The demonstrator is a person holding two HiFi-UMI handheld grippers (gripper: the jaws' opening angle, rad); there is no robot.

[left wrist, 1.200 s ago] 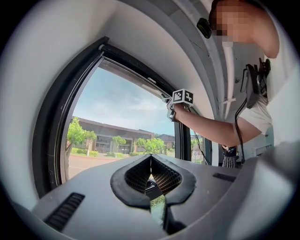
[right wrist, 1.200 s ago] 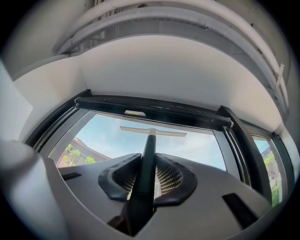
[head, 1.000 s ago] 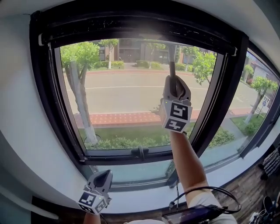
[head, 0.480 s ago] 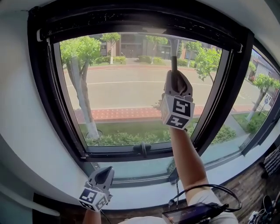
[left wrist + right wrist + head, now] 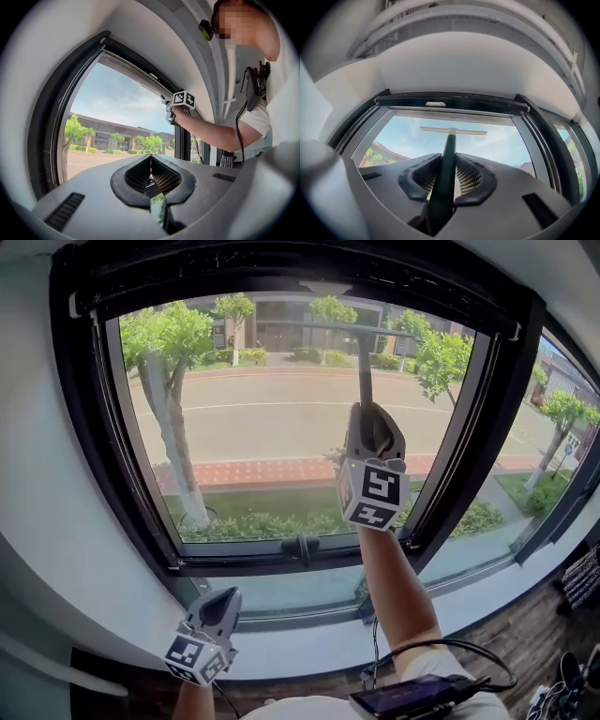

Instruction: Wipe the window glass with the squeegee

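Squeegee (image 5: 363, 362) handle is clamped in our right gripper (image 5: 371, 416), blade above it on the window glass (image 5: 253, 437); our left gripper (image 5: 225, 600) is closed, empty.

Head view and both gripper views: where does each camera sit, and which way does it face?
Head view: on the head, facing the window; shows left tongs low, right tongs raised, right forearm.
Left gripper view: on the left tongs, looking up across the window; shows them shut, plus the forearm.
Right gripper view: on the right tongs, up along the gripped squeegee.
Head and right views share the squeegee.
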